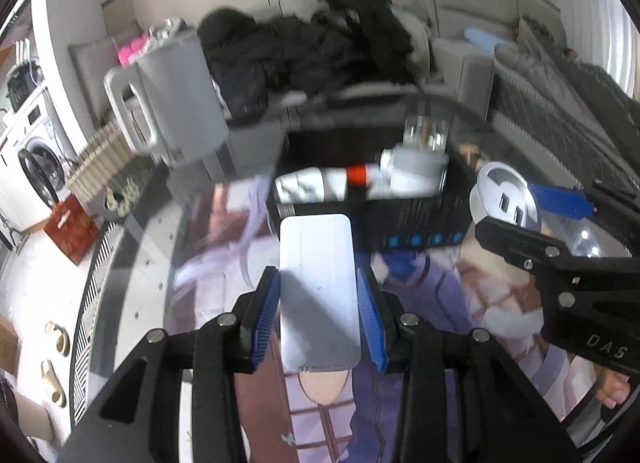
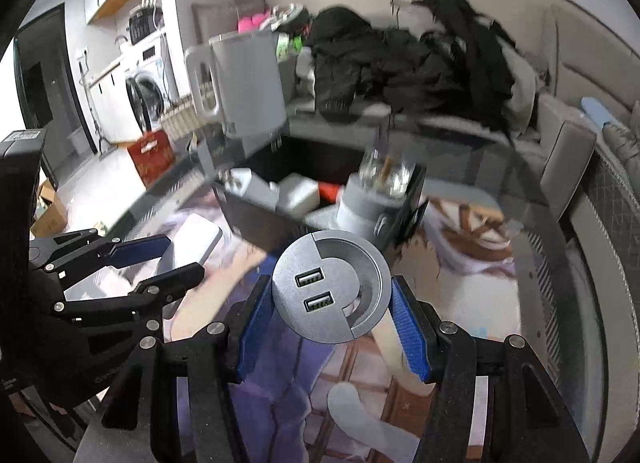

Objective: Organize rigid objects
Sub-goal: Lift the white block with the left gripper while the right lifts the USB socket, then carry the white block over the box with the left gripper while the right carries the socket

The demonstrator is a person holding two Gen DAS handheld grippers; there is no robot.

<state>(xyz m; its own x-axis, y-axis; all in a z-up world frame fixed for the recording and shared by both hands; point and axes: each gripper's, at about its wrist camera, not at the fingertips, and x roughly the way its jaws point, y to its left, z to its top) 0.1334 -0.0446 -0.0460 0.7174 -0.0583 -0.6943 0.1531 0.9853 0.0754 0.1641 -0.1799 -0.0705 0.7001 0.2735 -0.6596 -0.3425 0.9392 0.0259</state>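
Glossy bench point(image 1: 160, 263), black box point(image 1: 420, 219) at its middle. Left gripper point(image 1: 319, 313) jaws clamp a white power bank point(image 1: 316, 283) by its long edges — slick, stiff. Right gripper point(image 2: 332, 315) jaws pinch a round USB hub point(image 2: 331, 286) at its rim — light, hard.

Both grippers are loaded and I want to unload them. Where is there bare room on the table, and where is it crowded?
Bare: the printed table mat in front of the black box, between it and the grippers. Crowded: the box itself, holding a tube, a grey cup and a glass; the kettle stands at its left.
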